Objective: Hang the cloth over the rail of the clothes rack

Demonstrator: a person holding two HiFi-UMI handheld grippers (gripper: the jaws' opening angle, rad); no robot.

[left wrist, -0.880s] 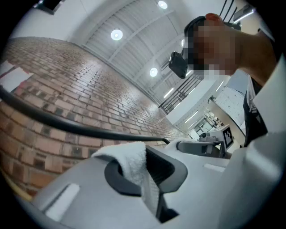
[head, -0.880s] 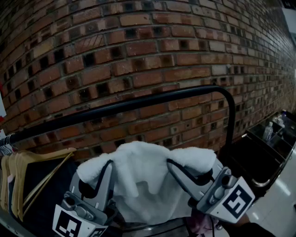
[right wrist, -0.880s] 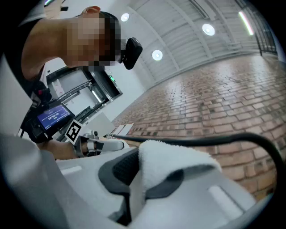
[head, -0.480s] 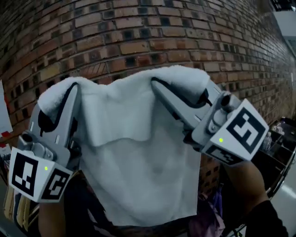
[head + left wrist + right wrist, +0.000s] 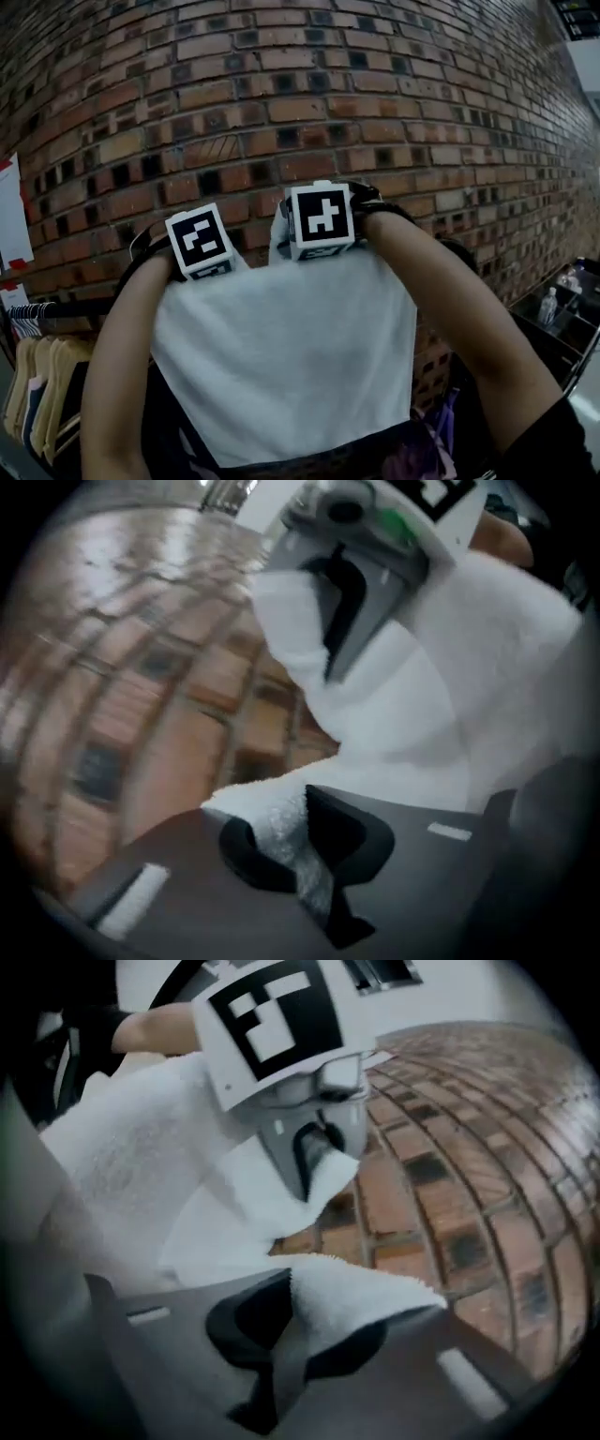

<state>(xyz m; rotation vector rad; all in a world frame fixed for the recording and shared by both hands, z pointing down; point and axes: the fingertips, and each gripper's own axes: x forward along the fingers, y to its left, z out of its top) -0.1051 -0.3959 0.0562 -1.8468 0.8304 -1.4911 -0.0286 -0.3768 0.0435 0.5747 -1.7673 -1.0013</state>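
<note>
The white cloth (image 5: 291, 356) hangs as a wide sheet in front of me, held up by its top edge. My left gripper (image 5: 314, 860) is shut on one top corner of the cloth (image 5: 272, 822). My right gripper (image 5: 281, 1340) is shut on the other corner (image 5: 356, 1302). In the head view only their marker cubes show, left (image 5: 200, 242) and right (image 5: 321, 218), close together and facing me, with the jaws aimed at the brick wall. The black rail (image 5: 56, 307) shows only at the far left; the cloth and my arms hide the rest.
A brick wall (image 5: 281, 112) stands close behind. Wooden hangers with clothes (image 5: 37, 384) hang on the rail at the left. A white sheet of paper (image 5: 11, 216) is on the wall at the left. A dark shelf with a bottle (image 5: 548, 305) sits at the right.
Both grippers have risen and swung forward toward the wall with the cloth in them and drawn closer together. The cloth now hangs flat and covers the rail that showed earlier.
</note>
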